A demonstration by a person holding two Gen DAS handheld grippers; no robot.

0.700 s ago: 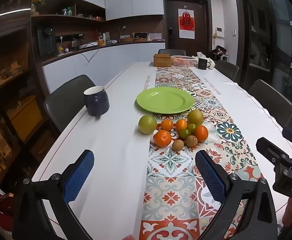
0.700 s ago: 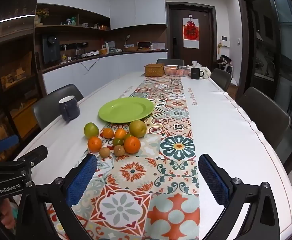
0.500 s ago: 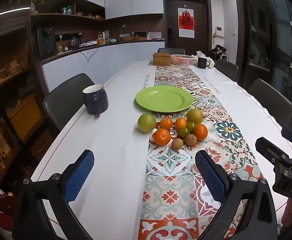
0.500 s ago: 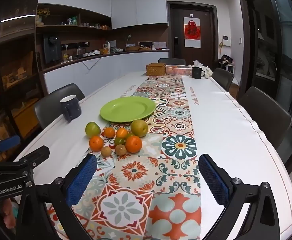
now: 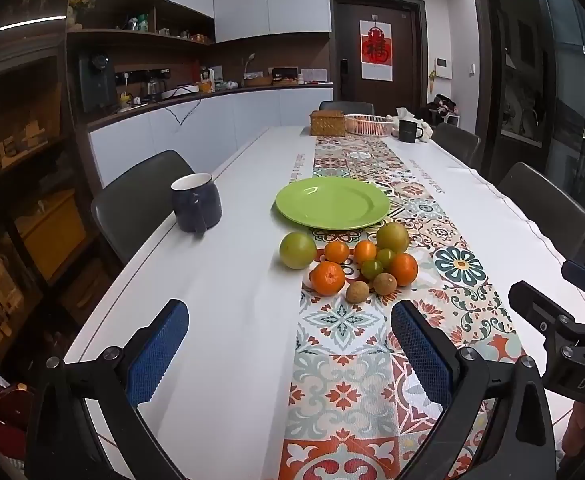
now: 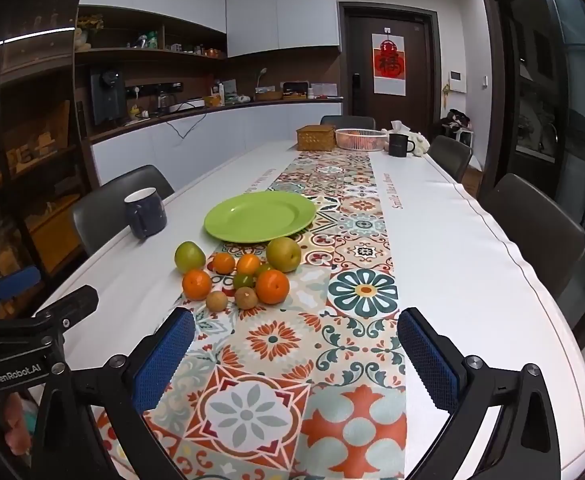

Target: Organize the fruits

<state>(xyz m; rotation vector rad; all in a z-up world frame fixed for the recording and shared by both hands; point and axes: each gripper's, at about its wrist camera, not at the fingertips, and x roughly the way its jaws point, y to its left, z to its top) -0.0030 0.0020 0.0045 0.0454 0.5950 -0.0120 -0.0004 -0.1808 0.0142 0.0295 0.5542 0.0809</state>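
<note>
A long white table (image 5: 220, 300) carries a patterned tile-print runner (image 6: 356, 280) down its middle. On the runner sits an empty green plate (image 5: 332, 203), with a dark blue mug (image 5: 196, 208) off to its left. Just in front of the plate lies a tight cluster of fruit (image 6: 236, 274): two large green-yellow fruits, several oranges, small green ones and two brown ones. Nearest, the left gripper (image 5: 290, 354) and right gripper (image 6: 296, 360) hover over the table, fingers spread wide, holding nothing.
</note>
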